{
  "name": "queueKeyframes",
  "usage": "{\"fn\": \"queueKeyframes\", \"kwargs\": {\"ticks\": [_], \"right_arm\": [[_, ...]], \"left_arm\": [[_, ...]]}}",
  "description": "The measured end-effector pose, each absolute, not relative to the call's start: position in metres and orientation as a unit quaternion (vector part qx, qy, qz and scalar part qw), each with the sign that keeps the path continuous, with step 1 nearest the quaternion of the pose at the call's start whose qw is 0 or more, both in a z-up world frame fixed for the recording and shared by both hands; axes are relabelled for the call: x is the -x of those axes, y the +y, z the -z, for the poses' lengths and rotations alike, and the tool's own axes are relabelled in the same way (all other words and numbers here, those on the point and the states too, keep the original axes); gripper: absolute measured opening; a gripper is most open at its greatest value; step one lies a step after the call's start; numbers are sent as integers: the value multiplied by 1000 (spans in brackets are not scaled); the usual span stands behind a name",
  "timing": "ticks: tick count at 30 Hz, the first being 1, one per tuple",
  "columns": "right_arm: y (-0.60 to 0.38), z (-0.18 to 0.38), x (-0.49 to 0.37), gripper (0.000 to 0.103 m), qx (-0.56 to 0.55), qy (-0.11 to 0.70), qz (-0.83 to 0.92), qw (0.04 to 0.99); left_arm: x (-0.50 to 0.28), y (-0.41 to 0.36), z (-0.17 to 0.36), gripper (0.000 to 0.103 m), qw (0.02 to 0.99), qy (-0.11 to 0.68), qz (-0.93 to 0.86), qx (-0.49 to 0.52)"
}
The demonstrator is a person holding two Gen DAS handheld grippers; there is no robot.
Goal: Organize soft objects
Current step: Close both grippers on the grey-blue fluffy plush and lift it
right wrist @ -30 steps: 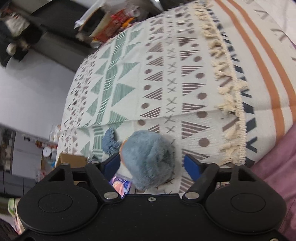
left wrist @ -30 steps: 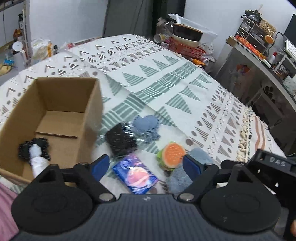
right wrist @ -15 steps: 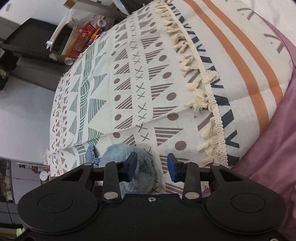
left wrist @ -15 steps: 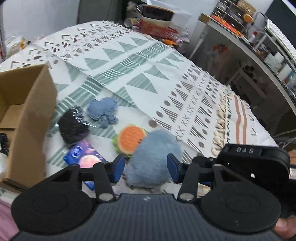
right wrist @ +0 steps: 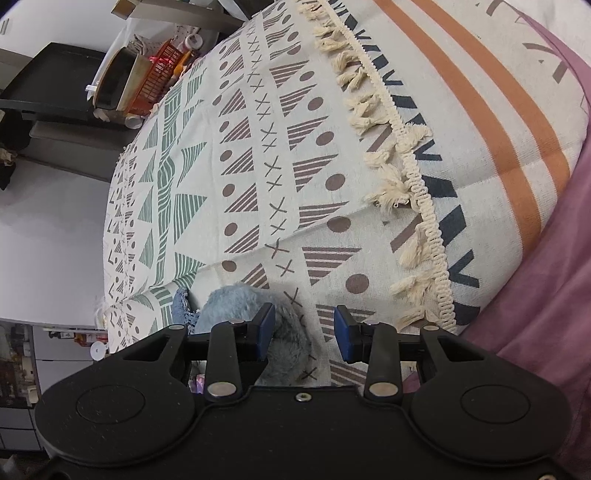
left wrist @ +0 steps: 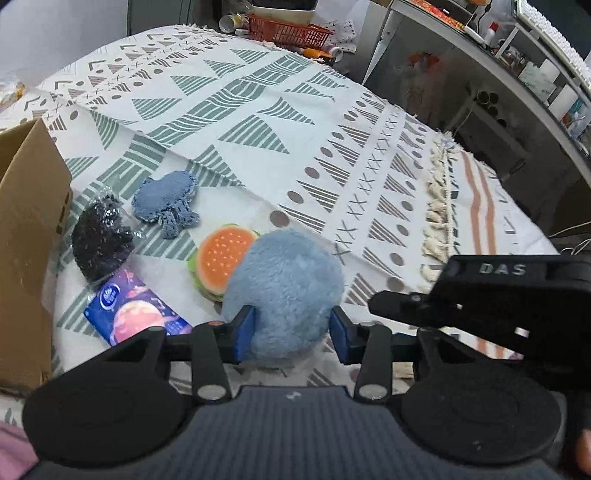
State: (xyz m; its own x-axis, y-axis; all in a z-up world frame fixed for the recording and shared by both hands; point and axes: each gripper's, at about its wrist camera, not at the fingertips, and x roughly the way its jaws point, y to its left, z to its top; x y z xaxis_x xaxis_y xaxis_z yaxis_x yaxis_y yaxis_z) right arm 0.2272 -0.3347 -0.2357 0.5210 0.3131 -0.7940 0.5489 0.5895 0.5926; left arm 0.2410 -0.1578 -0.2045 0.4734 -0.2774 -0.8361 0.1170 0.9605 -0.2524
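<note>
A fluffy blue plush (left wrist: 284, 280) lies on the patterned blanket (left wrist: 258, 110), and my left gripper (left wrist: 291, 330) is shut on its near end, fingers pressed into the fur. Left of the plush sit a burger toy (left wrist: 221, 258), a blue knitted piece (left wrist: 166, 199), a black item in clear wrap (left wrist: 99, 240) and a blue packet (left wrist: 136, 314). In the right wrist view my right gripper (right wrist: 303, 330) is partly open over bare blanket. The blue plush (right wrist: 229, 302) lies outside its left finger. Its black housing (left wrist: 498, 291) sits just right of the plush.
A cardboard box (left wrist: 29, 221) stands at the left edge, with its inside out of view. The blanket's tasselled fringe (left wrist: 436, 206) runs along the right. A desk with shelves (left wrist: 517, 74) stands beyond it. A red basket (left wrist: 288, 29) and clutter sit at the far end.
My left gripper swung right from the box side to the blue plush and closed on it. The right gripper narrowed and slid right, so the plush is no longer between its fingers.
</note>
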Motion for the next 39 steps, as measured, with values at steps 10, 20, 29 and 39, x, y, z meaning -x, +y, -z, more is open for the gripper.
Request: {"fn": "queueKeyframes", "kwargs": {"ticks": [10,20,29,39], "right_arm": [[-325,240,-236,37,-437,497,54,748],[-310,237,-245,37,-431,497,0,753],[-297,232,-250,37,-420,500,-37,757],[-298,234,-249,37,-426,497,-38,755]], "left_arm": [[-253,-147,213,44,857,504,91,51],[-252,-131,196,30,871,478,89,75],[-251,-109,187,28,864,477,93,131],[-252,-94,194,28,825,508,119,217]]}}
